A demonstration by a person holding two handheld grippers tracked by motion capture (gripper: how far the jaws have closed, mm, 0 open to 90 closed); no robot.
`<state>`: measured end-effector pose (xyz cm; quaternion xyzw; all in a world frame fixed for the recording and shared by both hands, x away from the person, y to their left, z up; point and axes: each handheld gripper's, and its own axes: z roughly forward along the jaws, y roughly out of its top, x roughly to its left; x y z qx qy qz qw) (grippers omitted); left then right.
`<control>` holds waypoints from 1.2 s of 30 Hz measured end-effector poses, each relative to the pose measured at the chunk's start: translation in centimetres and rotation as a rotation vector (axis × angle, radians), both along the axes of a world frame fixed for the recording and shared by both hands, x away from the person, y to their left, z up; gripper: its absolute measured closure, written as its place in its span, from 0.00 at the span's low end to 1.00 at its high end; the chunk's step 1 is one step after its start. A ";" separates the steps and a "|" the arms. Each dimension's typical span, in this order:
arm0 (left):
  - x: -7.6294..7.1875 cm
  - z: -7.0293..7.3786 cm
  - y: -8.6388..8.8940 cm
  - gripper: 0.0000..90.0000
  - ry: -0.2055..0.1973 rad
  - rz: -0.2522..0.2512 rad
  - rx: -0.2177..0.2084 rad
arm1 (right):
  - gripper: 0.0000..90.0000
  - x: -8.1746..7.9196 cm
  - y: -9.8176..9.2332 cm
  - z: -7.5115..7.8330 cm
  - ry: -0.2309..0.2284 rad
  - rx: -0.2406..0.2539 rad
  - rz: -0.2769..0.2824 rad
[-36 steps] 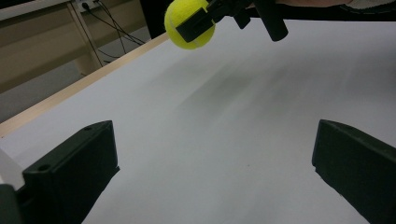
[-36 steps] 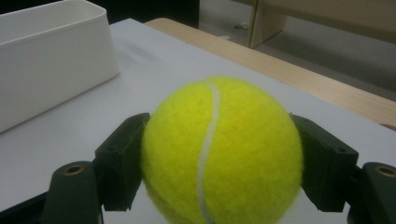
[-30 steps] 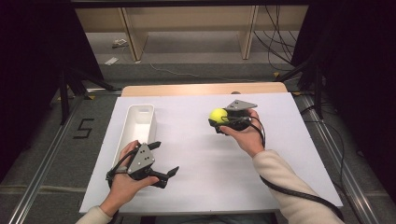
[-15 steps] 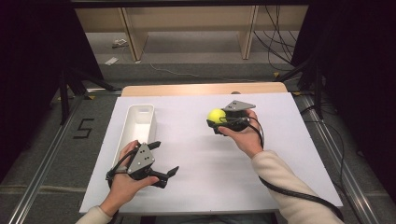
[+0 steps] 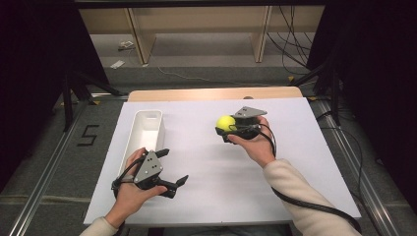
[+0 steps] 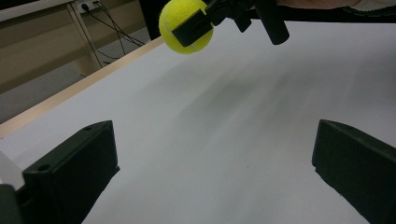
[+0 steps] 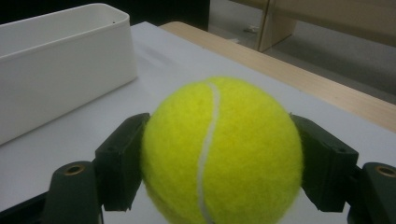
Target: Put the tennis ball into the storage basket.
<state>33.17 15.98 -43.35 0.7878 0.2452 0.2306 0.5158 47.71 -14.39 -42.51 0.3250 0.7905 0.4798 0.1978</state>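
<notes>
A yellow tennis ball [image 5: 225,122] is clamped between the jaws of my right gripper [image 5: 227,127], held just above the white table sheet right of centre. In the right gripper view the ball [image 7: 219,149] has a black pad pressed on each side. From the left gripper view the same ball [image 6: 186,25] hangs at the top in the other gripper's jaws. My left gripper [image 5: 173,166] rests low near the front left of the table, its jaws spread wide with nothing between them [image 6: 210,163].
A long white bin [image 5: 145,132] lies on the left of the table, also at the left of the right gripper view [image 7: 60,60]. The wooden table edge [image 5: 211,93] runs along the back. Black cable trails from the right forearm.
</notes>
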 end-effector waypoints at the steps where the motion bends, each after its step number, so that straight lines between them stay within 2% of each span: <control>1: 0.0 0.0 0.0 0.00 0.000 0.000 0.000 | 0.30 0.0 0.0 0.0 -0.001 0.001 0.001; 36: -0.1 0.1 0.0 0.00 -0.007 0.000 -0.001 | 0.30 -0.9 1.4 0.1 0.002 0.010 0.038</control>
